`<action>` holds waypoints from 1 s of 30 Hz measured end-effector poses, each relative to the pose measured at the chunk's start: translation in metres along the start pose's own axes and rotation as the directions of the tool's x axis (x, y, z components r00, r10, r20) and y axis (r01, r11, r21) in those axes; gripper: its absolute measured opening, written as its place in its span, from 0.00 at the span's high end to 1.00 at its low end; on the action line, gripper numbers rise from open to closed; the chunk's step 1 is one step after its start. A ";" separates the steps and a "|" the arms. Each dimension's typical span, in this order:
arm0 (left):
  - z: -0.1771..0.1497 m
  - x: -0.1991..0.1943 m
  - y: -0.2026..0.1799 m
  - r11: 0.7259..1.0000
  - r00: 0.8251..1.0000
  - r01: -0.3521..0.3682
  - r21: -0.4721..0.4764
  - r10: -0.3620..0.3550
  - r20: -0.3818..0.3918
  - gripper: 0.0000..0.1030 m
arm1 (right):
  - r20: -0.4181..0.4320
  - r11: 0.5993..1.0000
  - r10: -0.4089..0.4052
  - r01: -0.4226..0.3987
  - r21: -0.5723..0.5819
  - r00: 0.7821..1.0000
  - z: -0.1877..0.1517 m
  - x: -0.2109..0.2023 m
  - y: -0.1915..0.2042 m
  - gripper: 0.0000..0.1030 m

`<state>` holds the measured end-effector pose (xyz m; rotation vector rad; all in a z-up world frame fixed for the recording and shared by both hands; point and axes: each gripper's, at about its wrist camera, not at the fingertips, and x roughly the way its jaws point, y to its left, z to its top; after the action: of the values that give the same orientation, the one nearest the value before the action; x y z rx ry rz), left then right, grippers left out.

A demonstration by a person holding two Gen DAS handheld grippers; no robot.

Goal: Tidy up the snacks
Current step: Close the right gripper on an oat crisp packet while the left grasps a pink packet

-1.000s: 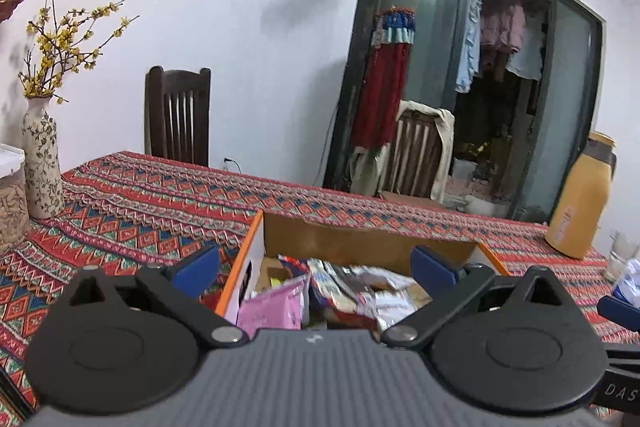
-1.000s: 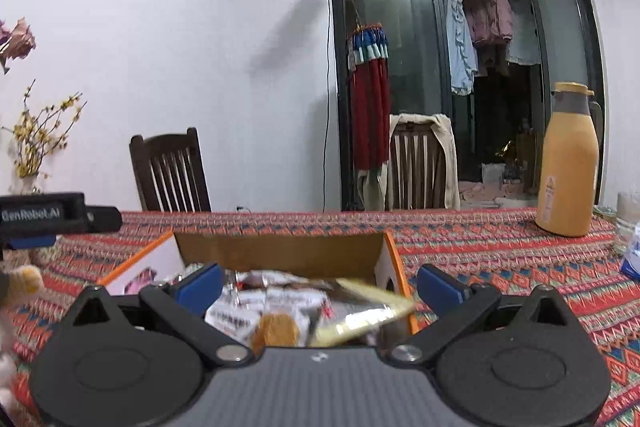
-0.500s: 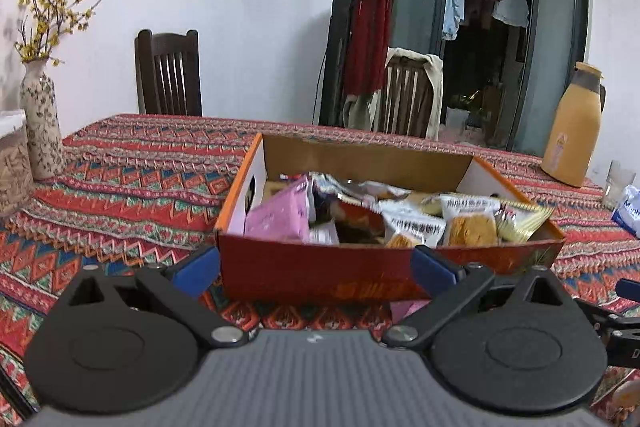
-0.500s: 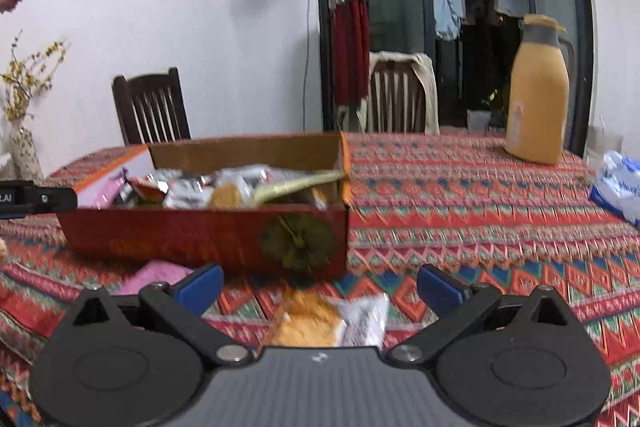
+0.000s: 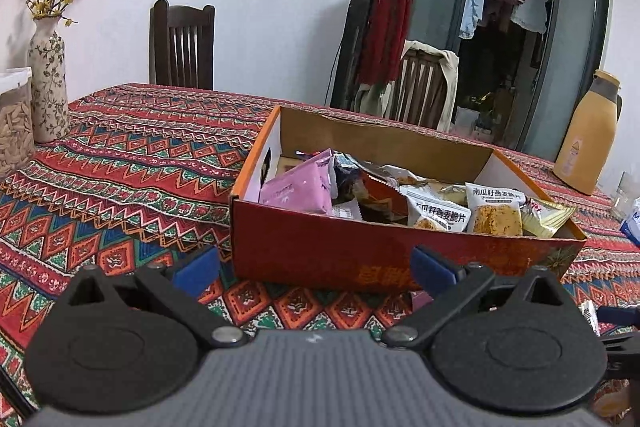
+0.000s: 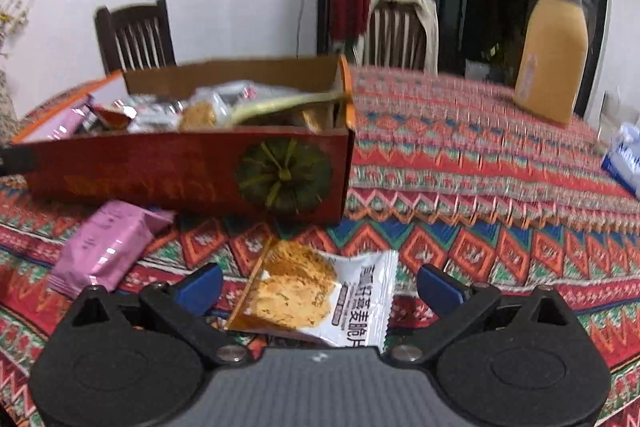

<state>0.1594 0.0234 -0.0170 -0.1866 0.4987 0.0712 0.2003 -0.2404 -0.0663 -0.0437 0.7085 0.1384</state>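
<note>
A: Box?
B: Red snack box [image 5: 384,259] on patterned tablecloth [image 5: 120,163], open top, packets piled inside: pink packet [image 5: 298,189] at its left end, white oat-crisp packets [image 5: 494,213] twd its right end.
A: L claw?
B: Left gripper [image 5: 314,269] just in front of box's near wall, blue tips spread wide, nothing btwn them.
A: R claw?
B: Right gripper [image 6: 320,285] in front of box's right corner, also wide open, holding nothing. White crisp packet [image 6: 316,297] lies flat on cloth btwn its tips; contact w/ fingers — can't tell, looks loose.
A: Other loose stuff?
B: Pink wrapper [image 6: 104,247] on cloth, just in front of box's near wall, left of crisp packet. R view is blurry.
A: Bkgd?
B: Yellow flask [image 6: 554,51] well right of box, vase [image 5: 48,75] w/ yellow sprigs well left, wooden chair [image 5: 182,45] behind.
</note>
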 end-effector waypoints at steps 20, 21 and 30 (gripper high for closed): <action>-0.002 -0.002 -0.003 1.000 1.000 0.014 0.013 -0.014 0.004 0.00 | 0.023 0.999 0.024 -0.025 0.021 0.999 -0.003 -0.002 -0.004 0.29; -0.003 -0.002 -0.004 1.000 1.000 0.014 0.020 -0.014 0.006 0.00 | 0.029 0.999 0.035 -0.036 0.022 0.999 -0.003 -0.003 -0.004 0.35; -0.003 -0.003 -0.021 0.997 0.999 -0.006 0.080 0.008 -0.035 0.00 | 0.118 0.994 0.079 -0.088 0.067 0.990 -0.004 -0.018 -0.012 0.52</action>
<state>0.1577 0.0018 -0.0144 -0.1083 0.5363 0.0550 0.1856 -0.2545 -0.0576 0.0623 0.5996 0.1941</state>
